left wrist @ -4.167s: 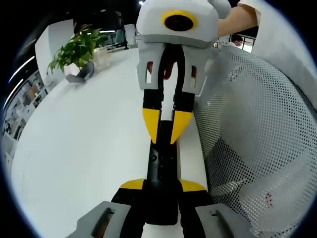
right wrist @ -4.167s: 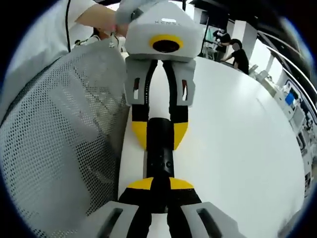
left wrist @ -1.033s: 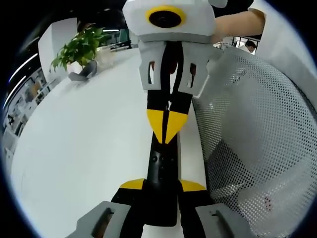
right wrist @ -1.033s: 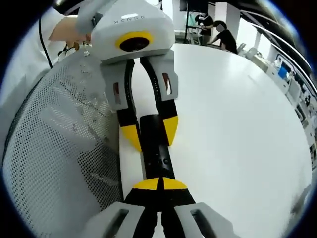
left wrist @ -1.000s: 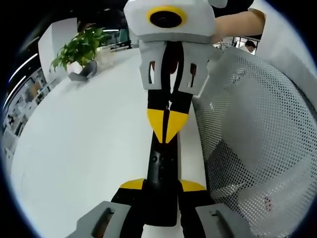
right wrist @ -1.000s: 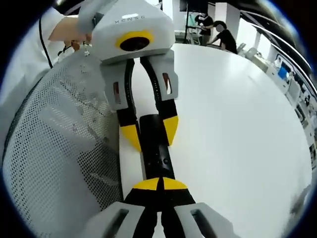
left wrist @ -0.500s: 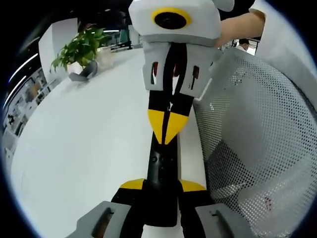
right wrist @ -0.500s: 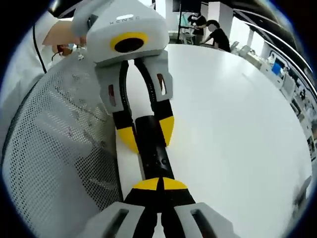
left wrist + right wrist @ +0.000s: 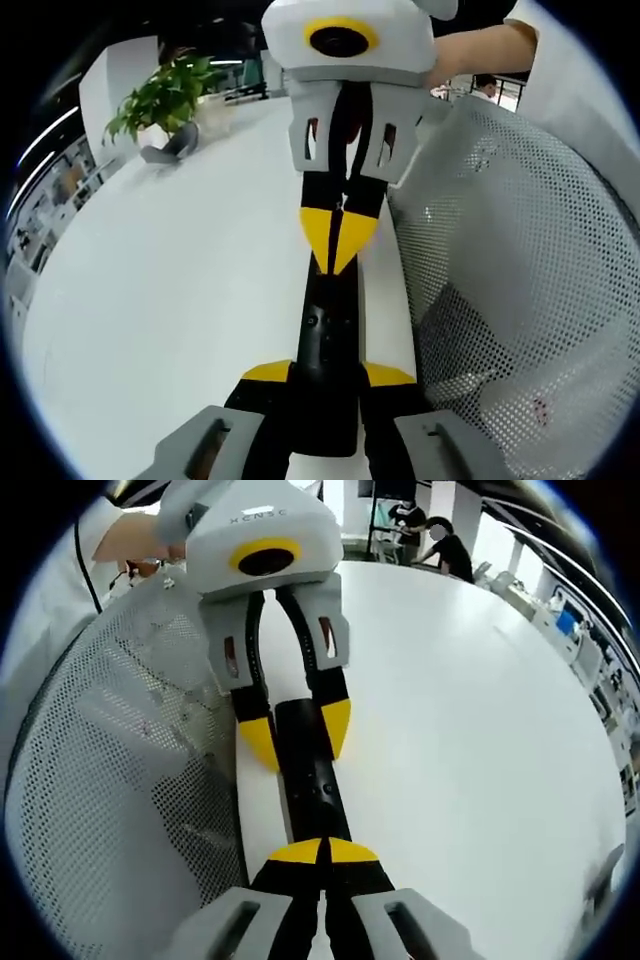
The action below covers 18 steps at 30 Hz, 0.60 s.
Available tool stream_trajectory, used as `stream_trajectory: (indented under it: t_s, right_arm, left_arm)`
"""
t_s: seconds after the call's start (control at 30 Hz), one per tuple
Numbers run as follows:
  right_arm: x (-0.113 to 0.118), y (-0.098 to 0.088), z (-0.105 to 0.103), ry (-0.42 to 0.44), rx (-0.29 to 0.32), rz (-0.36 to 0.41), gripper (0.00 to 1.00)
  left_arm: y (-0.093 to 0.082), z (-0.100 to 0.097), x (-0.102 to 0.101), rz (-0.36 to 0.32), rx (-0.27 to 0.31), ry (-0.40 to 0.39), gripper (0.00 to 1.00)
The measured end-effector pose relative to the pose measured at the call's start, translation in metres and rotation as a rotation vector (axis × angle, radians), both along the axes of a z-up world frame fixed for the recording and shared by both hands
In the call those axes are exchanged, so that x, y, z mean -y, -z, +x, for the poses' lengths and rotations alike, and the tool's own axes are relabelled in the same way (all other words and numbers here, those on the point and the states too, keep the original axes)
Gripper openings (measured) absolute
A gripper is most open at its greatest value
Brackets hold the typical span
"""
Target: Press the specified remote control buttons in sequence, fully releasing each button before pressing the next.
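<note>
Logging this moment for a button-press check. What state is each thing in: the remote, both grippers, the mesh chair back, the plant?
remote control: flat on the white table, clamped at one end
left gripper: shut on the remote
right gripper: shut, tips down on the remote
mesh chair back: upright beside the table
potted plant: upright, far end

Bright even light, sharp, strong fisheye bending

A matt black plastic remote control (image 9: 325,330) lies on a smooth white table (image 9: 170,290) beside perforated white mesh (image 9: 520,280).
</note>
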State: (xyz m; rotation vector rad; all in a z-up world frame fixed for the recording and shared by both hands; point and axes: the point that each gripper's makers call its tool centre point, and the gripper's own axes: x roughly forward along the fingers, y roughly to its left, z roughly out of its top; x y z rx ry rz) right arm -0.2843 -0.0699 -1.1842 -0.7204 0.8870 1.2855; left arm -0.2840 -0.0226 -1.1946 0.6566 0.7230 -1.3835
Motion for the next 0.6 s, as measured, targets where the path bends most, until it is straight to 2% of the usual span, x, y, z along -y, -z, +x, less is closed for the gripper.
stream_trajectory:
  t_s: [0.1,0.2,0.27,0.4,0.53,0.6]
  right_arm:
    - [-0.0016,0.0006,-0.0002,-0.014,0.017,-0.020,0.00]
    - [-0.0021,0.0014,0.0001,-0.123,0.105,-0.089,0.00]
    - [-0.0036,0.0021,-0.0003,-0.165,0.141,-0.116,0.00]
    - [-0.0045,0.0033,0.0011,-0.167,0.136,-0.129,0.00]
    - [-0.0048,0.0015,0.0015,-0.104,0.103,-0.050,0.00]
    - [-0.0045,0.0001,0.0018,-0.062,0.096,0.028,0.00]
  left_arm:
    - [0.0000,0.0002,-0.0001,-0.004,0.000,-0.003,0.25]
    - [0.0001,0.0004,0.0000,-0.004,0.000,-0.001,0.25]
    - [0.0003,0.0004,0.0000,-0.001,-0.001,0.004,0.24]
    - [0.0005,0.0006,0.0000,0.007,0.000,0.007,0.24]
    - [0.0004,0.0006,-0.0002,0.004,-0.001,0.004,0.24]
    - [0.0004,0.0006,-0.0002,0.003,-0.001,0.004,0.25]
